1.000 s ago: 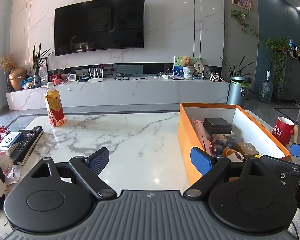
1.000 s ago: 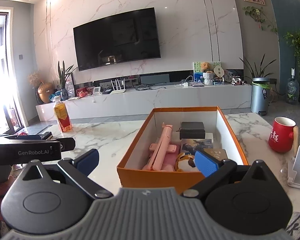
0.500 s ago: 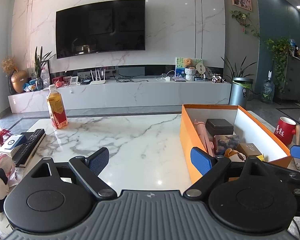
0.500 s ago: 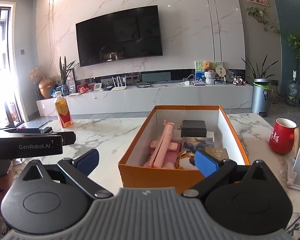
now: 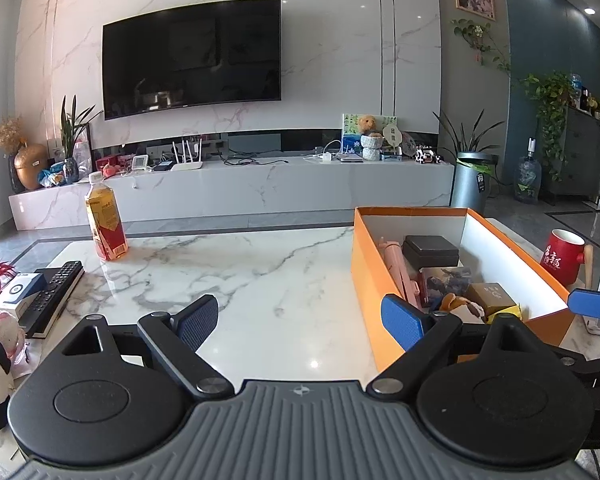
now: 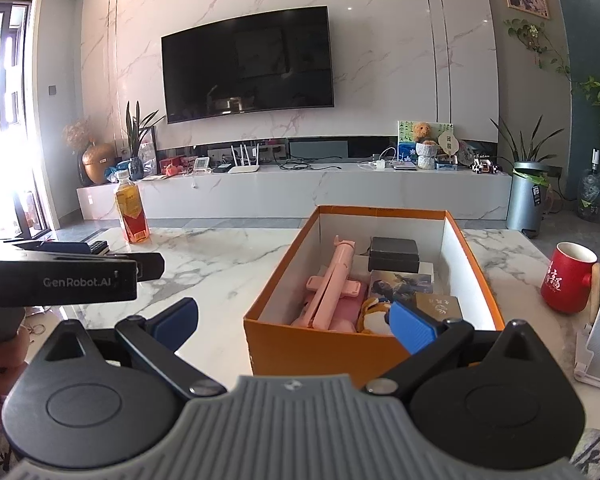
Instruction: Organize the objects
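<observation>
"GenRobot.AI" reads white on the left gripper (image 6: 60, 280), seen from the right wrist; its tongs spread wide, holding nothing; the right gripper (image 6: 296, 320) gapes too, empty, over the near rim of the orange box (image 6: 324, 344); inside lie a pink stand (image 6: 334, 276) and a black case (image 6: 394, 254); red mug (image 6: 568, 284) with white characters stands right; bare marble table (image 5: 240, 280) stretches left toward the tea bottle (image 5: 105, 220).

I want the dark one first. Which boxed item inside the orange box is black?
The black case at the orange box's far end; the small box nearer the right gripper is gold-brown.
</observation>
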Action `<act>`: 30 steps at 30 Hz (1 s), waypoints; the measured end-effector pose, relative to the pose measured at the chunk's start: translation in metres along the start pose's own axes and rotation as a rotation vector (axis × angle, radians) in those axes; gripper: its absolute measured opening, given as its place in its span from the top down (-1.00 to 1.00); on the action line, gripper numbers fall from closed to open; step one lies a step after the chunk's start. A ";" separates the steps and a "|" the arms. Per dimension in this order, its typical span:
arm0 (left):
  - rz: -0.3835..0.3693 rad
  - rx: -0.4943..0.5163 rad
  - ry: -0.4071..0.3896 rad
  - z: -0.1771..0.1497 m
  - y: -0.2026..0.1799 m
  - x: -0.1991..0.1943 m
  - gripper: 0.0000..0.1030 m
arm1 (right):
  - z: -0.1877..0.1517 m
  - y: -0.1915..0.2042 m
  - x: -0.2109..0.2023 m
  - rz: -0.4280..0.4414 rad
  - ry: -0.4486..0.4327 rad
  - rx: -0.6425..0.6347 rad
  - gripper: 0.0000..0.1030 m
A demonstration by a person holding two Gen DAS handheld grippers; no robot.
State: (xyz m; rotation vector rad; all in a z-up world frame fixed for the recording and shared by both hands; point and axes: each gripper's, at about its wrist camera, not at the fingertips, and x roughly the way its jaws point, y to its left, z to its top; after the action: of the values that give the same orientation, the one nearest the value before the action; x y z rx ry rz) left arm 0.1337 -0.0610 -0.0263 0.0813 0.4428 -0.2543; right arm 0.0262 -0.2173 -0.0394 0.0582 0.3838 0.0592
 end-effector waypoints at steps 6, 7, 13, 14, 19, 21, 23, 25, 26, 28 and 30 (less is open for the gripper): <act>-0.001 0.004 -0.006 0.001 -0.001 0.000 -1.00 | 0.000 0.000 0.000 0.003 0.002 0.000 -0.97; -0.001 0.003 -0.006 0.001 -0.001 0.000 -1.00 | 0.000 0.000 0.000 0.003 0.002 0.001 -0.97; 0.003 0.003 -0.012 0.003 -0.001 -0.001 -1.00 | 0.000 0.000 0.000 0.003 0.001 -0.001 -0.97; 0.004 0.002 -0.013 0.003 0.000 -0.001 -1.00 | 0.000 0.000 0.000 0.003 0.001 0.000 -0.97; 0.003 0.008 -0.014 0.003 0.000 -0.001 -1.00 | -0.001 0.000 -0.001 0.001 0.002 0.001 -0.97; 0.000 0.010 -0.012 0.003 0.001 -0.001 -1.00 | -0.001 0.001 0.000 0.000 0.007 -0.002 -0.97; -0.001 0.009 -0.012 0.003 0.001 -0.001 -1.00 | -0.003 0.001 0.001 0.000 0.011 -0.001 -0.97; 0.002 0.010 -0.013 0.003 0.001 -0.001 -1.00 | -0.003 0.002 0.000 0.001 0.012 -0.002 -0.97; 0.002 0.010 -0.014 0.003 0.001 -0.001 -1.00 | -0.003 0.001 0.001 0.000 0.013 -0.002 -0.97; 0.002 0.008 -0.011 0.003 0.001 -0.001 -1.00 | -0.003 0.002 0.001 0.001 0.014 -0.002 -0.97; 0.000 0.007 -0.008 0.003 0.000 -0.001 -1.00 | -0.003 0.001 0.001 0.000 0.014 -0.003 -0.97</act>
State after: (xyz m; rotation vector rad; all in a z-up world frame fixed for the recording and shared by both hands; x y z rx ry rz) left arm 0.1340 -0.0609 -0.0236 0.0871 0.4335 -0.2560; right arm 0.0257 -0.2156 -0.0424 0.0552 0.3972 0.0603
